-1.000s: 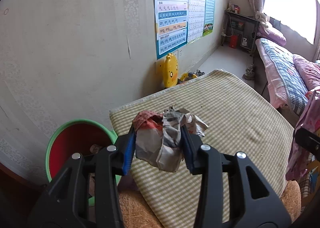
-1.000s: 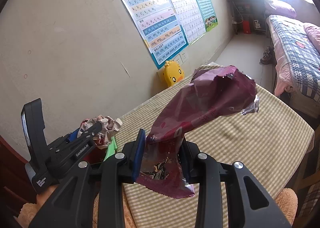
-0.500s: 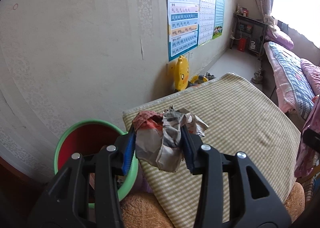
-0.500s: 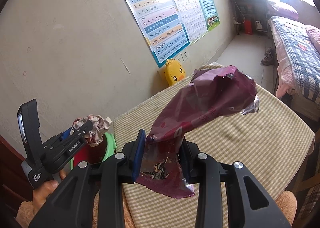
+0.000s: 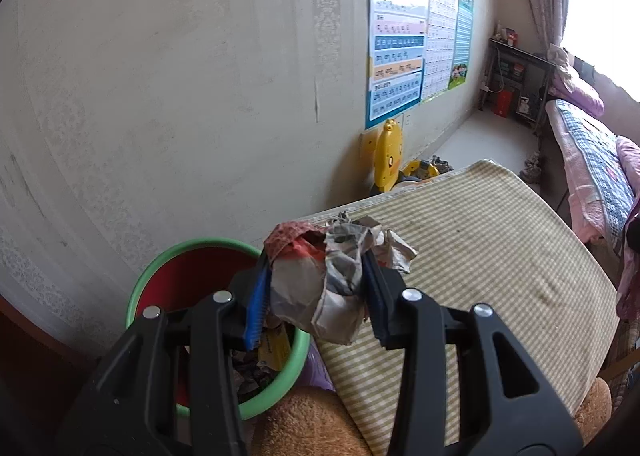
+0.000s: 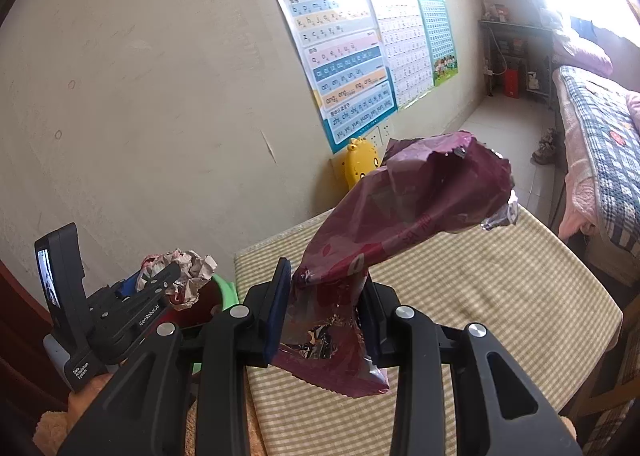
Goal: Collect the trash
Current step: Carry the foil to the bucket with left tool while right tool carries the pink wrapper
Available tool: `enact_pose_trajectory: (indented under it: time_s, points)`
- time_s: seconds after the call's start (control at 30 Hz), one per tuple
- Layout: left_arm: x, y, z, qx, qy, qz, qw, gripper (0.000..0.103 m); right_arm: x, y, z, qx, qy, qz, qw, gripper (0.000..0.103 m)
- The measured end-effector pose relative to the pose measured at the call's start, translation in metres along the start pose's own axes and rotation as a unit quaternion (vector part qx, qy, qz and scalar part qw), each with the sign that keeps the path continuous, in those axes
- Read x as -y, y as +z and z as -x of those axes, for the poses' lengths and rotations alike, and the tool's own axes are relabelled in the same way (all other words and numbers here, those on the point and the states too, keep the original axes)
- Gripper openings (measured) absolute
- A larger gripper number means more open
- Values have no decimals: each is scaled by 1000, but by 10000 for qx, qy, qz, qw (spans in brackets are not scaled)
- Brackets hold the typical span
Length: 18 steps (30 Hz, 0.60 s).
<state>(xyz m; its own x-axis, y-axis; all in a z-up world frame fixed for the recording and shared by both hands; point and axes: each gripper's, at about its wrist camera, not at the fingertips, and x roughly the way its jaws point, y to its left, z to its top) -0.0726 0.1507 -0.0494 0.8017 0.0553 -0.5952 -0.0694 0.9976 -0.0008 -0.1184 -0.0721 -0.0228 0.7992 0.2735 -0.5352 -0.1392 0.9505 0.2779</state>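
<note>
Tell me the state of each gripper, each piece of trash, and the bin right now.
Left gripper: shut on crumpled paper.
Crumpled paper: held in the air by the bin's rim.
Right gripper: shut on snack bag.
Snack bag: torn open, held above the table.
Bin: open, holding some trash.

Wall posters [image 6: 344,60], yellow duck toy [image 5: 387,154], checked bed [image 6: 592,112] beyond.
</note>
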Motion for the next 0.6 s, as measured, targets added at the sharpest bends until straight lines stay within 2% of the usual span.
enact_pose_trajectory:
  time_s: [0.6]
  points:
    - [-29, -6, -13, -136, 147, 250, 9995, 40, -36, 6, -22, -183, 149, 398, 9989, 31]
